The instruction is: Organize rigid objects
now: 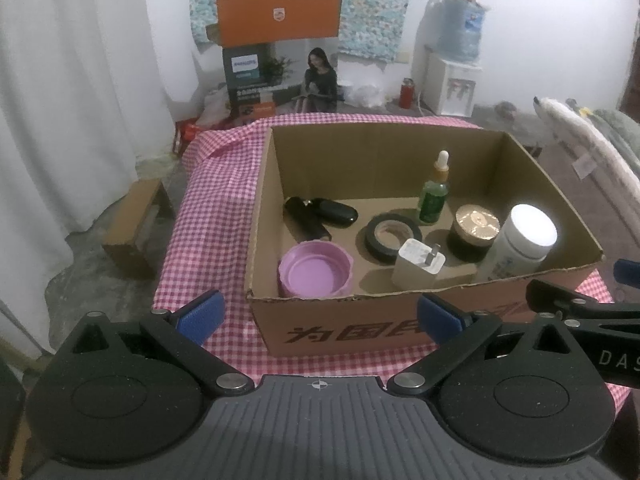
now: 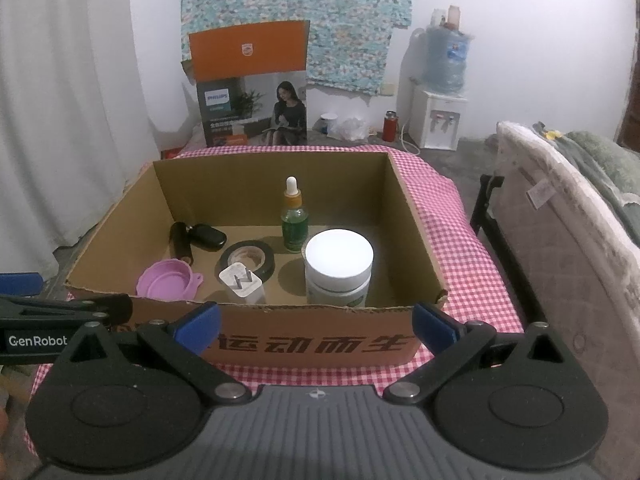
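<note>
While level w/ box (image 2: 312,340) front, both grippers spread, empty.

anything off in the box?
Minor only: the charger stands on end, prongs up, and the black tube lies tipped against the case. No spills or damage visible.

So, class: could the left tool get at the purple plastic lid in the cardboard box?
Probably yes: the left tool is open, the purple plastic lid lies uncovered behind the cardboard box's near wall.
</note>
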Available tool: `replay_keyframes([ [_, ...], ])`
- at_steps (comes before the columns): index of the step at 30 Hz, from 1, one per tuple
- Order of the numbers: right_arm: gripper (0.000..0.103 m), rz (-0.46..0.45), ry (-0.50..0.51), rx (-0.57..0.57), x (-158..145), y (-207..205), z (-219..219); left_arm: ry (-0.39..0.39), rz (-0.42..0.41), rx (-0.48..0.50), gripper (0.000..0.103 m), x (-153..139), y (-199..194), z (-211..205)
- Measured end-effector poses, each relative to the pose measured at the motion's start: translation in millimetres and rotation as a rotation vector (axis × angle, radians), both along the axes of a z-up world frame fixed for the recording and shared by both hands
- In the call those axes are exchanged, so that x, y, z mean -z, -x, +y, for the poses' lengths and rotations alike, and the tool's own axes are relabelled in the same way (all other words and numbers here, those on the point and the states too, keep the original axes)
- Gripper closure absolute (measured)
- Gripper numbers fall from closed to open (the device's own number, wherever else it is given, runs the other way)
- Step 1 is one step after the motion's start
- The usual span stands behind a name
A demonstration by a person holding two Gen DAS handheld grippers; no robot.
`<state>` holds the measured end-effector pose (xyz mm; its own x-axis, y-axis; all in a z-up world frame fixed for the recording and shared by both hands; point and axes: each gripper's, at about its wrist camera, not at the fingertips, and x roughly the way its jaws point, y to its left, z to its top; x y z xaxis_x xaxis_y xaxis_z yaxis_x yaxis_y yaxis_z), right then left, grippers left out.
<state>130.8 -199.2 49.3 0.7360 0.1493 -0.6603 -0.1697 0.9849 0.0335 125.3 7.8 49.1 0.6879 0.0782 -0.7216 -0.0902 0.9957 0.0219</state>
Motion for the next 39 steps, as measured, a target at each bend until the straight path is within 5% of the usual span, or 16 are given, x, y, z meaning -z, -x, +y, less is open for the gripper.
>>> replay_keyframes([
  [39, 0.0, -0.005, -0.011, -0.001, -2.1, 4.5, 10.1, -0.014, -0.001, -0.019, 0.0, -3.8, 5.0, -3.2],
])
